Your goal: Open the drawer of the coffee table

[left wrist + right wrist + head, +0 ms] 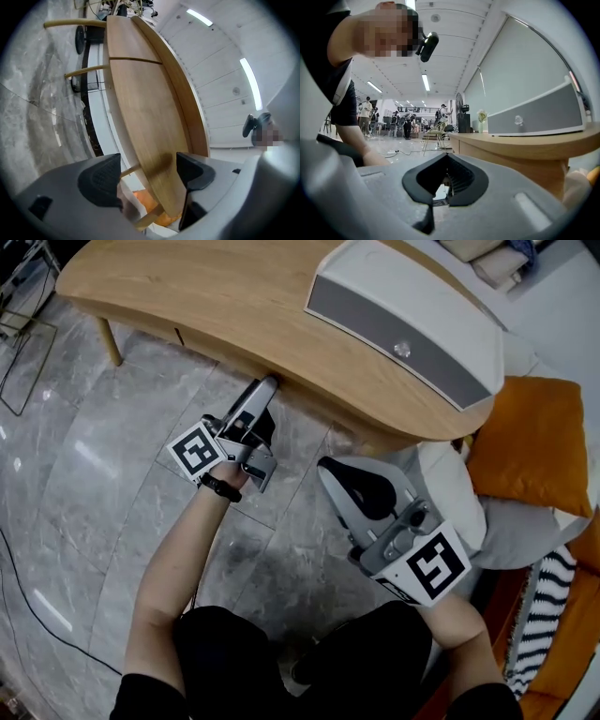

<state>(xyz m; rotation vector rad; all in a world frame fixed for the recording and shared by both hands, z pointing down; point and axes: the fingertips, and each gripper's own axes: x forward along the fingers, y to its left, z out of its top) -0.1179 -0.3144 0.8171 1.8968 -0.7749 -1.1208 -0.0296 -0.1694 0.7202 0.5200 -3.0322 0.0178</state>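
Note:
The curved wooden coffee table [216, 296] fills the top of the head view. Its drawer front [140, 112] shows in the left gripper view as a long wooden panel, with a seam across it further off. My left gripper [267, 388] reaches up under the table's near edge. Its jaws are open [145, 176], the wooden panel runs between them, and neither pad visibly presses on it. My right gripper [330, 471] hangs lower and to the right, beside the table's end. It is shut [446, 158] and holds nothing.
A white and grey box [403, 329] lies on the tabletop. An orange cushion [530, 442], pale cushions and striped fabric [539, 615] crowd the right side. A table leg [108, 338] stands at the left on grey marble floor. People [408, 124] stand far off.

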